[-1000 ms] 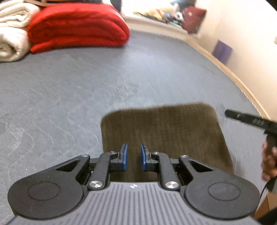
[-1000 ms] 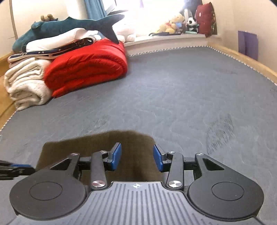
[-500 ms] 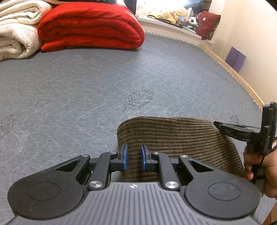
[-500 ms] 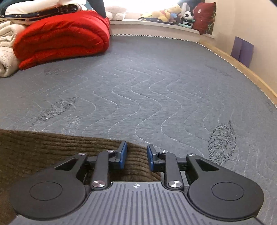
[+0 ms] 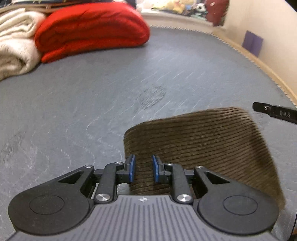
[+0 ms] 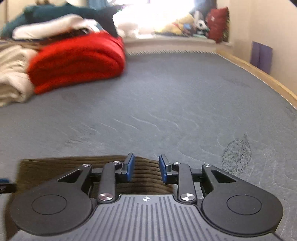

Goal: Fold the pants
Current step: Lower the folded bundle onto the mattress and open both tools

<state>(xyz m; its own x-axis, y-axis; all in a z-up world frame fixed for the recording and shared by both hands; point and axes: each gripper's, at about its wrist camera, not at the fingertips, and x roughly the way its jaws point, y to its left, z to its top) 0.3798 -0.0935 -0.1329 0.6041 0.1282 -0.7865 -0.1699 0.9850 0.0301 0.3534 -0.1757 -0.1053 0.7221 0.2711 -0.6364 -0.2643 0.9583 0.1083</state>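
While both opening grippers [image 5: 143, 170] [image 6: 146, 170] hover unclamped over the pants [image 5: 204, 148], only the right view shows the shark plush [image 6: 55, 14].

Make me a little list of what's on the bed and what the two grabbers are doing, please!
surface: grey quilted mattress
pants: brown corduroy pants, folded into a block on the mattress
left gripper: over the near left edge of the pants, jaws opening, cloth showing between the pads
right gripper: over the right end of the pants, jaws opening, pads not pressing the cloth
far pile: red blanket beside a cream blanket
windowsill: soft toys, blurred
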